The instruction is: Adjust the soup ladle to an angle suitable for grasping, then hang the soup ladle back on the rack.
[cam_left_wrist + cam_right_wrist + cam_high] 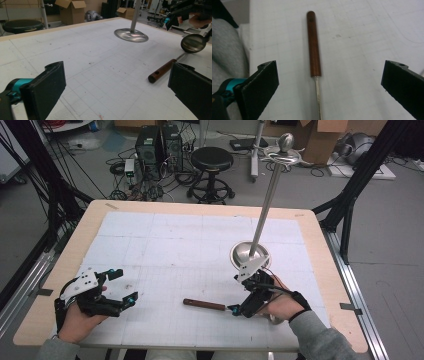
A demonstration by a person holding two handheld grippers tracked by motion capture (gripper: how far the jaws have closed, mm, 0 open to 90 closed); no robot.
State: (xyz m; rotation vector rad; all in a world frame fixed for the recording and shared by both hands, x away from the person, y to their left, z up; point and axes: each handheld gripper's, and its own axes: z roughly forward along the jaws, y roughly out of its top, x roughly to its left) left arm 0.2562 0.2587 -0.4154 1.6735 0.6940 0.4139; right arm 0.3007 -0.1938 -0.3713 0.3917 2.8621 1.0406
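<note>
A ladle lies on the white mat with its brown wooden handle (204, 304) (160, 71) (314, 45) pointing left. Its metal bowl (193, 43) rests by the person's right hand. My right gripper (239, 302) (324, 82) is open and hovers low over the thin metal shaft (318, 97), one jaw on each side and neither touching it. My left gripper (124, 286) (112, 87) is open and empty at the table's front left, facing the handle's end. A metal stand with a round base (250, 254) (131, 35) and tall pole (267, 195) stands just behind the right gripper.
The white gridded mat (200, 245) covers most of the wooden table (65, 270). A black stool (212, 160), computer cases (159, 145) and cables are on the floor beyond the far edge. A grey sleeve (227, 50) is to the left in the right gripper view.
</note>
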